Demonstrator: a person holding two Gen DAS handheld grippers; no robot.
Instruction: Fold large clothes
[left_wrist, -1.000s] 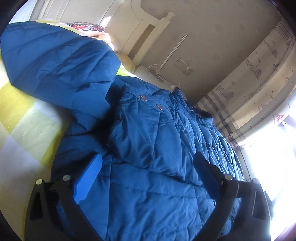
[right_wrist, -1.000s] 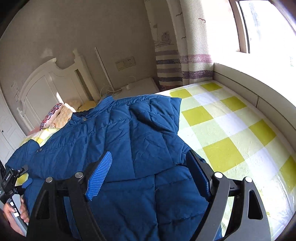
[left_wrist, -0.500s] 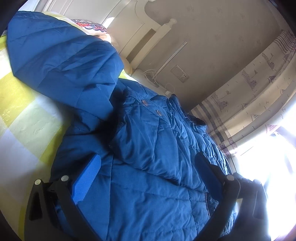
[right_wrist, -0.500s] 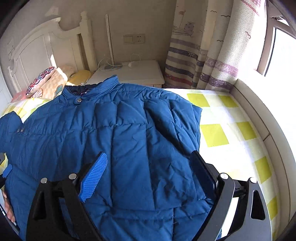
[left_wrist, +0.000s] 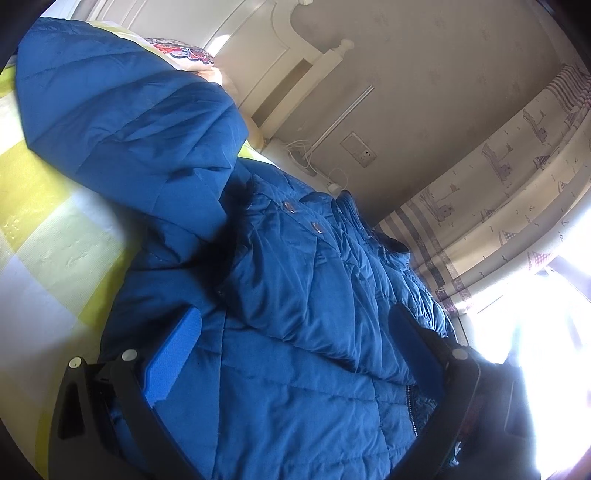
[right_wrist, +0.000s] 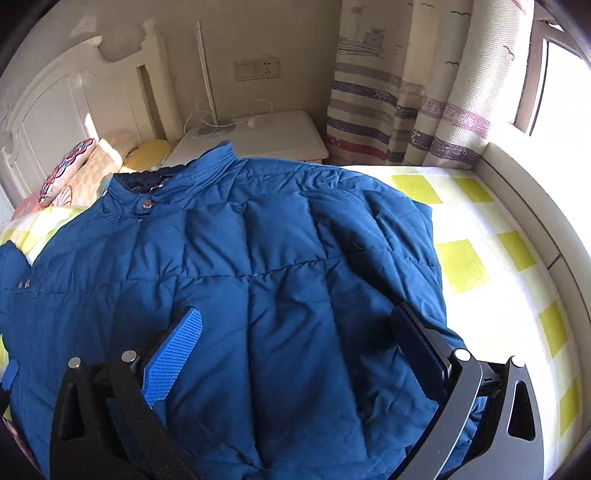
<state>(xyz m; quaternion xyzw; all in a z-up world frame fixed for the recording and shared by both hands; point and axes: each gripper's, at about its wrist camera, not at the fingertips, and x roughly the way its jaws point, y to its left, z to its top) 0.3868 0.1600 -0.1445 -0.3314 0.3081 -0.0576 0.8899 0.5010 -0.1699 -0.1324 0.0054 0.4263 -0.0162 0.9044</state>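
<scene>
A large blue quilted puffer jacket (right_wrist: 258, 266) lies front-up on a bed with a yellow and white checked sheet (right_wrist: 491, 258), collar toward the headboard. Its right side is folded in over the body. One sleeve (left_wrist: 122, 122) stretches out over the sheet in the left wrist view. My left gripper (left_wrist: 295, 339) is open, low over the jacket's (left_wrist: 295, 387) lower front, nothing between its blue pads (left_wrist: 173, 358). My right gripper (right_wrist: 299, 343) is open above the jacket's lower body, empty.
A white headboard (right_wrist: 66, 96) with patterned pillows (right_wrist: 74, 170) stands at the far end. A white bedside table (right_wrist: 255, 140) with cables sits beside striped curtains (right_wrist: 399, 110). A bright window and padded bed rail (right_wrist: 524, 206) run along the right.
My right gripper has risen and tilted, now looking down over the whole jacket. My left gripper has shifted slightly closer along the jacket. Both stay open.
</scene>
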